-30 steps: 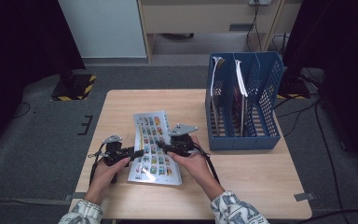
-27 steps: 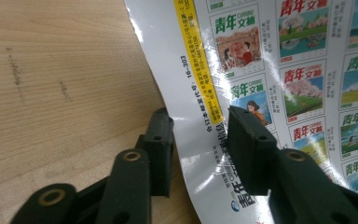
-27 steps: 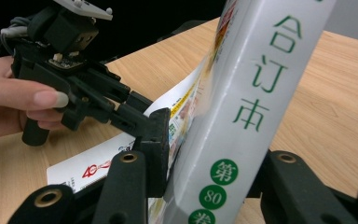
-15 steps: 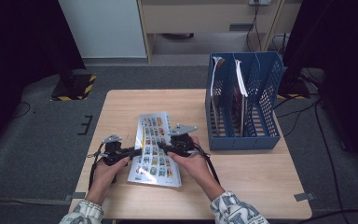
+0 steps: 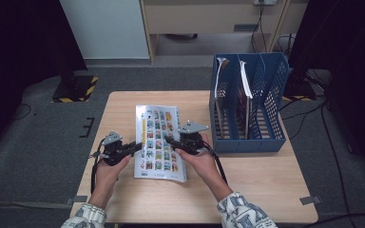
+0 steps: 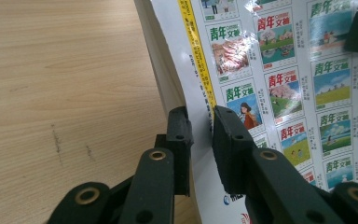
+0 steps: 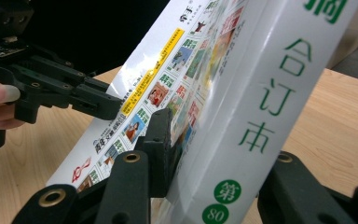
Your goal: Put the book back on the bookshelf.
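The left gripper (image 6: 200, 135) has just been closing its jaws onto the cover edge of the thick glossy white magazine volume (image 5: 158, 142) printed with small cover pictures; the right gripper (image 7: 214, 154) clamps its spine. It tilts off the pale wooden surface (image 5: 247, 185), probably bound for the blue mesh plastic file rack (image 5: 247, 107), whose free slots are hard to make out.

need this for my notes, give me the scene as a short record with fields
surface: wooden table
item in hand: thick magazine with a cover of small pictures
left gripper: jaws have just been closing, pinched on the cover's open edge
right gripper: clamped across the spine side
magazine pose: tilted up off the table
nearby: blue file rack at the table's right, with a few volumes in it
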The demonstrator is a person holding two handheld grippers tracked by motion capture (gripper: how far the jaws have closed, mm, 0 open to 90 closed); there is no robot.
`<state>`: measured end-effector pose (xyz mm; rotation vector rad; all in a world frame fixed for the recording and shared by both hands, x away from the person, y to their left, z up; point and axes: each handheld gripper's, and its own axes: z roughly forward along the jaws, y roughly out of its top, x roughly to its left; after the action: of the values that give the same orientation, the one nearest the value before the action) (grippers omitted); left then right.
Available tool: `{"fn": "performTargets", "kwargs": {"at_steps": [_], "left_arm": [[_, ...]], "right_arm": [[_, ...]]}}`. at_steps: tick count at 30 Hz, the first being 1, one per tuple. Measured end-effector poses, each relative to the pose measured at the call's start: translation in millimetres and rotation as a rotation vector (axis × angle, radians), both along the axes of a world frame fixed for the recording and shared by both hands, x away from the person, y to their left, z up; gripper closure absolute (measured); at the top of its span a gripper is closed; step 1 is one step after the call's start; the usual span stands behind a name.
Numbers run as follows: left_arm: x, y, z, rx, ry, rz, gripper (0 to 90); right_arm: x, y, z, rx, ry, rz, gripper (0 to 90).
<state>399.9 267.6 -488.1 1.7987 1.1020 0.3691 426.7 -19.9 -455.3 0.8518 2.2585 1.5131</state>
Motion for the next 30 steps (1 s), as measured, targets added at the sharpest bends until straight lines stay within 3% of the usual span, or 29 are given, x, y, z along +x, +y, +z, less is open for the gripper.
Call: {"fn": "performTargets", "kwargs": {"at_steps": [5, 11, 16, 19, 23, 26, 30], "left_arm": [[-1.7, 0.6, -0.6, 0.001, 0.003, -0.009, 77.1], [-4.1, 0.1, -0.1, 0.005, -0.011, -0.022, 77.7], [-4.3, -0.5, 0.3, -0.001, -0.011, -0.022, 78.3], [-5.0, -3.2, 3.3, 0.001, -0.023, -0.025, 78.5], [-2.6, -4.3, 7.1, 0.002, -0.028, -0.020, 78.8], [2.5, -5.2, 10.8, 0.020, -0.036, -0.012, 78.9], [12.5, -3.3, 13.7, 0.012, -0.031, 0.003, 79.5]], "right_arm": [[1.8, -1.4, -0.8, -0.002, 0.023, 0.010, 63.4], [4.0, 2.2, 4.6, 0.034, 0.076, 0.039, 55.9], [3.8, 3.1, 4.9, 0.009, 0.072, 0.027, 56.8], [4.8, -1.2, 5.1, -0.011, 0.071, 0.005, 65.5], [8.0, -5.5, 2.6, 0.010, 0.076, -0.024, 66.4], [10.8, -4.7, 3.0, 0.012, 0.049, -0.028, 66.6], [17.8, -2.1, 3.8, 0.020, 0.032, -0.036, 66.8]]}}
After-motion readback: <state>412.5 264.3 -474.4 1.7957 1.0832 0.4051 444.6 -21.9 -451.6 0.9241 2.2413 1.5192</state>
